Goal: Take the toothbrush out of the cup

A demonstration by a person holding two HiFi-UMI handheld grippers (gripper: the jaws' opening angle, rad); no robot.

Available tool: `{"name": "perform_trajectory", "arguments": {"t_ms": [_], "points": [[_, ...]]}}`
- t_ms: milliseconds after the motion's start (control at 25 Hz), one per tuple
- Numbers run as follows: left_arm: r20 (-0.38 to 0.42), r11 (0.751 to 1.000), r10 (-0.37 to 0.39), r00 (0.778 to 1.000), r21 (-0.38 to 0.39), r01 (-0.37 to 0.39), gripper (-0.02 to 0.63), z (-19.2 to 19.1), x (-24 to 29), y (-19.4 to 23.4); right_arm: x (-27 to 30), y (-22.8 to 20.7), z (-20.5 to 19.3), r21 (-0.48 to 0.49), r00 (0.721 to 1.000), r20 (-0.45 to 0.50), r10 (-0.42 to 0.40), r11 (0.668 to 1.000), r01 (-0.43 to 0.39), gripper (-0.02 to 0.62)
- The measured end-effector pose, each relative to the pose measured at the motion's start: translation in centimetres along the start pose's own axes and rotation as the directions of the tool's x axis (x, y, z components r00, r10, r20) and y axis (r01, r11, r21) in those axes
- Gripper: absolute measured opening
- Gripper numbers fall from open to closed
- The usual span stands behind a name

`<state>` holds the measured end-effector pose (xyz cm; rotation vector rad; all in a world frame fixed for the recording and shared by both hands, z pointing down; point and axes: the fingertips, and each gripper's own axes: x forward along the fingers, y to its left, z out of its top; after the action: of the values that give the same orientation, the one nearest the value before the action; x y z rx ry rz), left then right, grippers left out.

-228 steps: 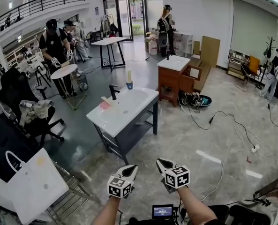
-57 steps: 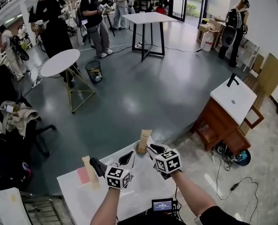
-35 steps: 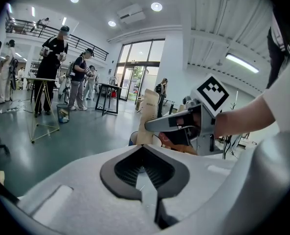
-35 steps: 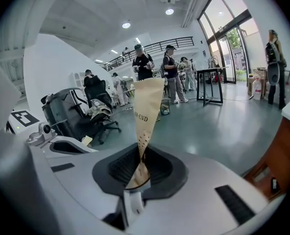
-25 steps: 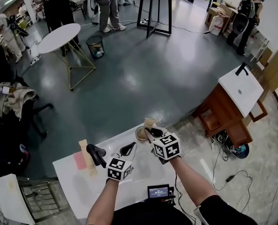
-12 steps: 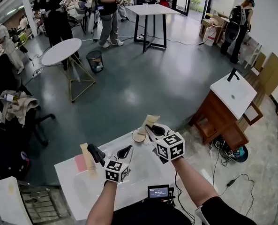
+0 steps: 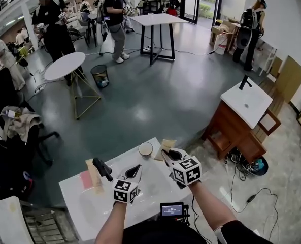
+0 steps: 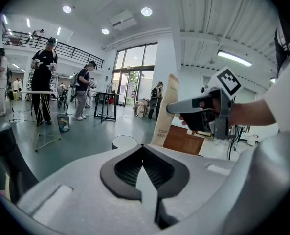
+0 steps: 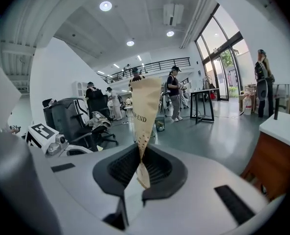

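Right gripper (image 9: 137,166): the jaws are clamped on the lower end of the toothbrush (image 9: 145,109), which is wrapped in a tan paper sleeve and held upright, lifted clear of the cup (image 7: 145,149).

Cup: it is stood on the white washstand top (image 7: 84,202) and, in the head view, is seen just left of the raised sleeve.

Left gripper (image 8: 144,151): the jaws are pressed together and nothing is held. It is positioned over the washstand top, near the black tap (image 7: 102,169).
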<state>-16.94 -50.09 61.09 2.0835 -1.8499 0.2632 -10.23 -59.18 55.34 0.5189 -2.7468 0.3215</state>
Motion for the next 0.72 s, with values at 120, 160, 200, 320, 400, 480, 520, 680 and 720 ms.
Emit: {"name": "perform_trajectory", "arguments": {"t_ms": [120, 160, 200, 320, 400, 480, 520, 680, 720], "points": [[-0.003, 1.000, -0.001, 1.000, 0.000, 0.001, 0.011, -0.5, -0.3, -0.7, -0.9, 0.2, -2.5, 0.014, 0.999, -0.036, -0.008, 1.000, 0.008, 0.038], [-0.005, 1.000, -0.001, 1.000, 0.001, 0.001, 0.011, -0.7, -0.4, -1.0, -1.2, 0.3, -3.2, 0.018, 0.999, -0.046, -0.009, 1.000, 0.010, 0.038], [-0.007, 1.000, -0.001, 1.000, 0.002, 0.001, 0.011, -0.9, -0.4, -1.2, -1.5, 0.3, -4.0, 0.023, 0.998, -0.055, -0.009, 1.000, 0.011, 0.038], [-0.012, 1.000, 0.004, 1.000, -0.001, -0.004, 0.011, -1.4, -0.7, -1.7, -2.1, 0.7, -5.7, 0.045, 0.997, -0.073, -0.006, 0.999, 0.009, 0.038], [-0.013, 1.000, 0.002, 1.000, -0.003, -0.002, 0.011, -1.7, -0.9, -1.8, -2.2, 1.0, -6.4, 0.060, 0.997, -0.082, -0.003, 0.998, 0.008, 0.037], [-0.010, 1.000, -0.004, 1.000, -0.006, 0.004, 0.011, -1.7, -1.2, -1.9, -2.3, 1.3, -6.8, 0.061, 0.996, -0.090, -0.001, 0.998, 0.007, 0.037], [-0.007, 1.000, -0.002, 1.000, -0.008, 0.002, 0.011, -1.7, -1.3, -1.9, -2.2, 1.4, -6.8, 0.061, 0.996, -0.092, 0.000, 0.998, 0.005, 0.037], [0.005, 1.000, 0.011, 1.000, -0.011, -0.011, 0.011, -1.8, -1.5, -1.8, -2.1, 1.7, -7.1, 0.060, 0.996, -0.094, 0.008, 0.998, -0.003, 0.037], [0.007, 1.000, 0.008, 1.000, -0.012, -0.008, 0.011, -1.8, -1.4, -1.9, -2.1, 1.7, -7.0, 0.059, 0.996, -0.092, 0.010, 0.998, -0.005, 0.037]]}}
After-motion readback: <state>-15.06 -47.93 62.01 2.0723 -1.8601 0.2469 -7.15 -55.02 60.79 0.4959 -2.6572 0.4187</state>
